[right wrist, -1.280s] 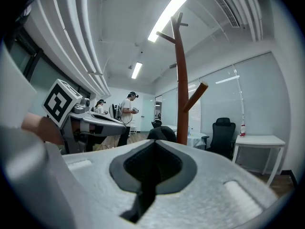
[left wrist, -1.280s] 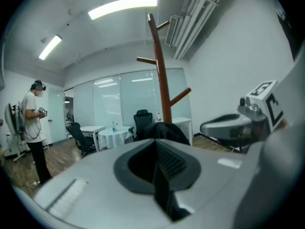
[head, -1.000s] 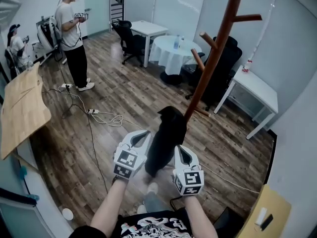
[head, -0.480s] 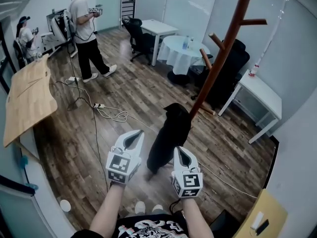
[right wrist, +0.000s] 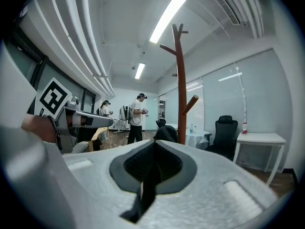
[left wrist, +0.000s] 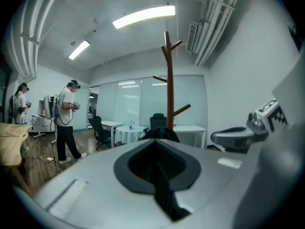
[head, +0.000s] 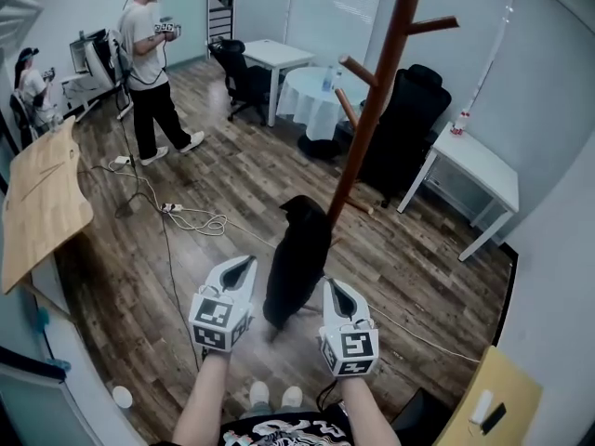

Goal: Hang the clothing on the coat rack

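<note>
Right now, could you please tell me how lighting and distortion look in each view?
Head view: evenly lit, sharp, corners dark, the coat rack looks slanted by the wide lens. Left gripper view: round fisheye frame, black corners, ceiling light blown out. Right gripper view: same fisheye frame, near foreground soft.
</note>
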`<state>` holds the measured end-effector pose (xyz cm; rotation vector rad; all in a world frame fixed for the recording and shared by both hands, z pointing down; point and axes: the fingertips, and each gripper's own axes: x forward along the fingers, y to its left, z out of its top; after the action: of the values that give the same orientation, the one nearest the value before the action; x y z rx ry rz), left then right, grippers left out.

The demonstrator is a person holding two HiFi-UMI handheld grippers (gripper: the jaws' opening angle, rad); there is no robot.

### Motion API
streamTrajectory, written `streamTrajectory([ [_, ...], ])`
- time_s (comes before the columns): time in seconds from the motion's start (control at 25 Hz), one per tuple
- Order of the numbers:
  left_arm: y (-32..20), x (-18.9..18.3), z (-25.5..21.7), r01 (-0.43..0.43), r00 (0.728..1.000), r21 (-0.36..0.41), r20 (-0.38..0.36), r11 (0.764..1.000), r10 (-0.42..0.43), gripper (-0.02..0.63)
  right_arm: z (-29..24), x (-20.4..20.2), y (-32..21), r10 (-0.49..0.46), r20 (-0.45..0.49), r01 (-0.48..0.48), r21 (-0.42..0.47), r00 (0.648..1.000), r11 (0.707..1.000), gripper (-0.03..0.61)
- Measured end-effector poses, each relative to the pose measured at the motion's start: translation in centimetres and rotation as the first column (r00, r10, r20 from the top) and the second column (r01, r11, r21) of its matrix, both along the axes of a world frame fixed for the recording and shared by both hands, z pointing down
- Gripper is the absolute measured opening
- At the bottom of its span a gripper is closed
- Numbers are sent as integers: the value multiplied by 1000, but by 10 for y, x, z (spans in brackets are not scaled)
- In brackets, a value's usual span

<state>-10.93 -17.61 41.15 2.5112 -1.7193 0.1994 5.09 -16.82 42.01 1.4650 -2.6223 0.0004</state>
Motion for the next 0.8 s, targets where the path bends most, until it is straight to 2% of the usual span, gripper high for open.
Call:
streamTrajectory([
  [0.2,0,24,1,-32,999,-3,36,999,32,-11,-8,23,-2,17,15,-17,17,1000,1000,-2],
  [0.48,-1,41,6,-42,998,-16,43,999,43,-11,-9,45,-7,34,33,-35,24,999,999,-2],
  [0.8,7,53,1,-60,997,-15,54,998,61,-11,-4,49,0,17,65,-17,0,998,1000,-2],
])
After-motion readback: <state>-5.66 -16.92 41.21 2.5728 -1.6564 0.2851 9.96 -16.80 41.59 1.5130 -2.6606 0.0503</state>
